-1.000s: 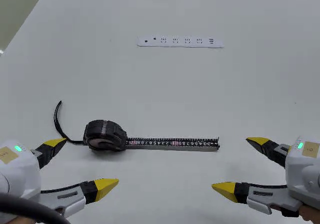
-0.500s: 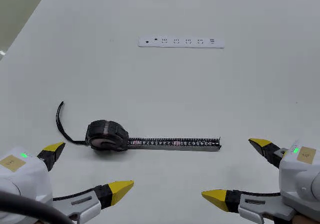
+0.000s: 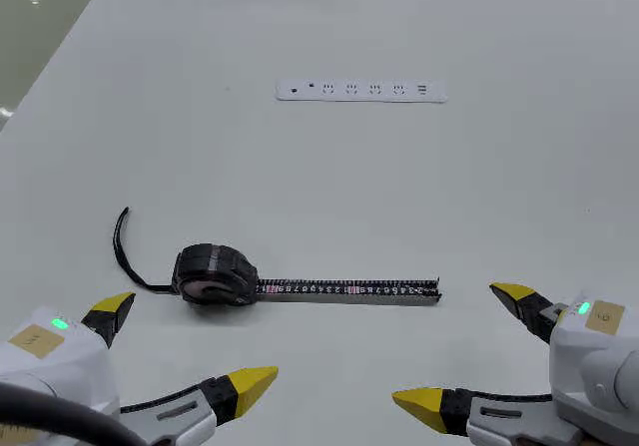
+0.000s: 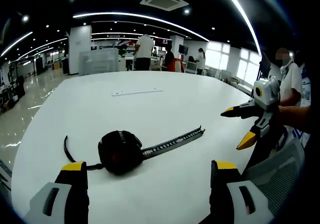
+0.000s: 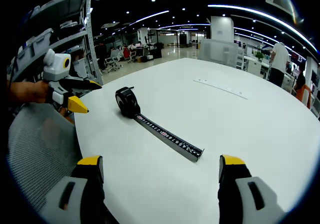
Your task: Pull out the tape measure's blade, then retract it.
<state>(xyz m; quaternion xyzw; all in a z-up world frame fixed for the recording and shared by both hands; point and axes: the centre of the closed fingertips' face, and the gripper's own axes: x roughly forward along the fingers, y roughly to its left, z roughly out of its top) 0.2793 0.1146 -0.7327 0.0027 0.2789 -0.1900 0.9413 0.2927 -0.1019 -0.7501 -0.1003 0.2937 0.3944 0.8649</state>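
A black tape measure (image 3: 213, 273) lies on the white table (image 3: 329, 177), its blade (image 3: 347, 288) pulled out to the right and lying flat; a black wrist strap (image 3: 124, 251) trails off its left side. My left gripper (image 3: 180, 341) hovers open at the near left, short of the case (image 4: 120, 151). My right gripper (image 3: 467, 351) hovers open at the near right, just short of the blade's hook end (image 5: 196, 156). Neither touches the tape measure (image 5: 128, 100). Each gripper view catches the opposite gripper, the right gripper (image 4: 247, 126) and the left gripper (image 5: 75, 94).
A white power strip (image 3: 360, 90) lies flat at the far middle of the table. The table's left edge (image 3: 50, 57) runs diagonally with shiny floor beyond. People (image 4: 144, 52) stand far behind the table, and shelving (image 5: 55, 38) stands at the side.
Both grippers have drawn back toward me and lower in the head view. The tape measure and its extended blade lie as before; the slight shift is the camera's.
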